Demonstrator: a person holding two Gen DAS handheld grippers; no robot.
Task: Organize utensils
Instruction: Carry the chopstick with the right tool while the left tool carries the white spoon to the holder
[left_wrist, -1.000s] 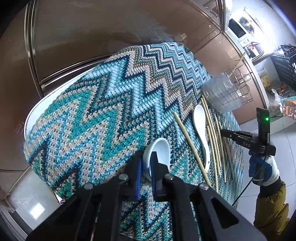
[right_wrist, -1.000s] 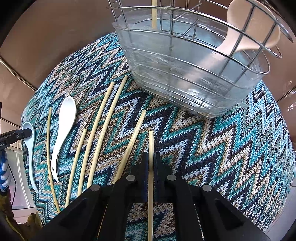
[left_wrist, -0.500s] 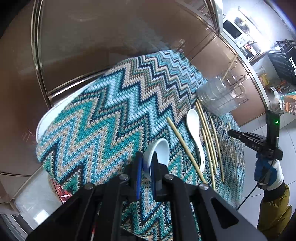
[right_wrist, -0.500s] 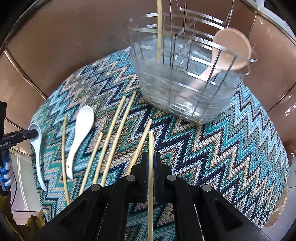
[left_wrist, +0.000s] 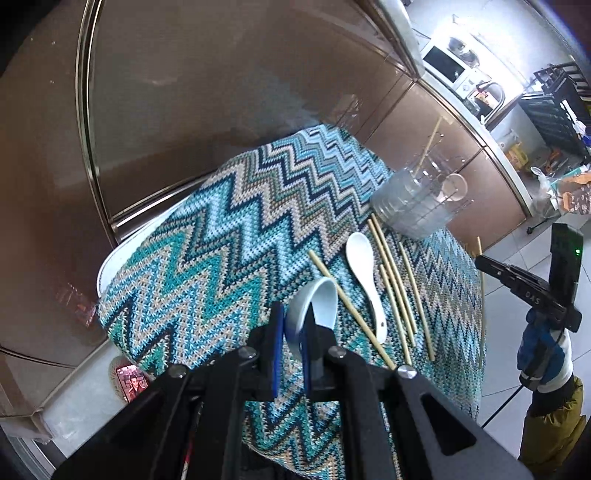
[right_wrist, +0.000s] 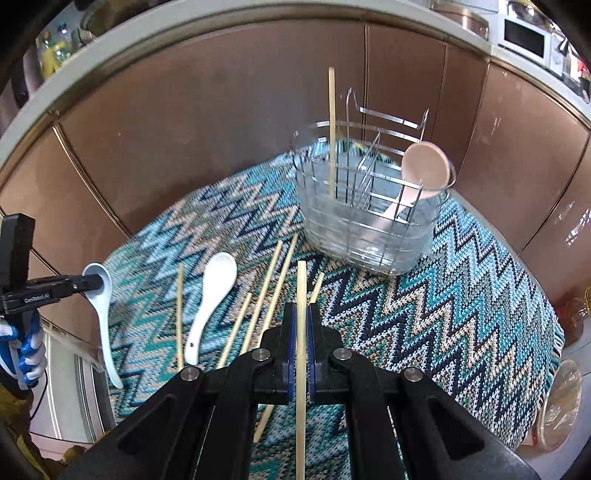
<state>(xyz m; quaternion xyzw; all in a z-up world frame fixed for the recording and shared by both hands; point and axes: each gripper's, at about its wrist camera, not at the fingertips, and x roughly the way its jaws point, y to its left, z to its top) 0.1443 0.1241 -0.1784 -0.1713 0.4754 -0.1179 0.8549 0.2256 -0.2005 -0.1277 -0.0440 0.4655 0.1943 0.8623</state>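
My left gripper (left_wrist: 294, 316) is shut on the bowl of a pale blue ceramic spoon (left_wrist: 320, 301), held up off the zigzag cloth (left_wrist: 207, 266). From the right wrist view that spoon (right_wrist: 105, 317) hangs handle-down from the left gripper (right_wrist: 90, 283). My right gripper (right_wrist: 301, 317) is shut on a bamboo chopstick (right_wrist: 301, 284), raised above the cloth in front of the wire caddy (right_wrist: 369, 229). The caddy holds an upright chopstick (right_wrist: 331, 125) and a pink spoon (right_wrist: 424, 171). A white spoon (right_wrist: 214, 291) and several loose chopsticks (right_wrist: 273, 284) lie on the cloth.
Brown glossy cabinet doors (right_wrist: 184, 129) curve behind the small table. A microwave (left_wrist: 445, 64) sits on a counter at the back. A hand in a blue and white glove (left_wrist: 543, 354) holds the right gripper (left_wrist: 517, 282) off the table's right edge.
Both grippers have risen and drawn back from the table, each carrying its item. The spoon and the chopstick are higher above the cloth, and the caddy looks smaller and farther.
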